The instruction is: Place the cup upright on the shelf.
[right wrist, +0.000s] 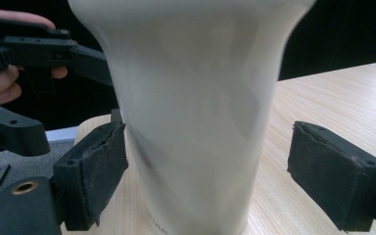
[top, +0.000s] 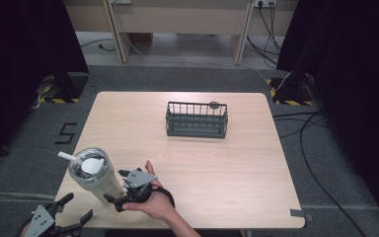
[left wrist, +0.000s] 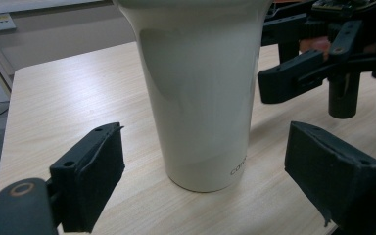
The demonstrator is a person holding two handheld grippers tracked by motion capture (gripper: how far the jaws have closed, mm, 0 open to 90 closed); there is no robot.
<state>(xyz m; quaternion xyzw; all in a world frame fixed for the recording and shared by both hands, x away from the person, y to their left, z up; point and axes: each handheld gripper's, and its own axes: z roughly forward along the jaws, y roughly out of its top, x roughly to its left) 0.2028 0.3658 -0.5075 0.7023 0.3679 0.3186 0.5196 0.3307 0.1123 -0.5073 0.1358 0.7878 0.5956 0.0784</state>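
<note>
A cream tumbler (top: 96,180) with a metal-rimmed lid and a white straw (top: 69,157) stands upright near the table's front left corner. My right gripper (top: 114,186), held in a hand, reaches in from the tumbler's right. In the right gripper view the tumbler (right wrist: 191,122) stands between its open jaws (right wrist: 208,142); the left pad is close against the wall, the right pad is clear of it. My left gripper (top: 80,205) is off the table's front left edge, open. In its view the tumbler (left wrist: 200,98) stands just ahead of the wide jaws (left wrist: 205,142).
A dark wire basket (top: 196,120) sits toward the back middle of the light wooden table (top: 217,168), with a small dark round thing (top: 213,104) at its far rim. Black curtains flank the table; cables lie on the floor at right.
</note>
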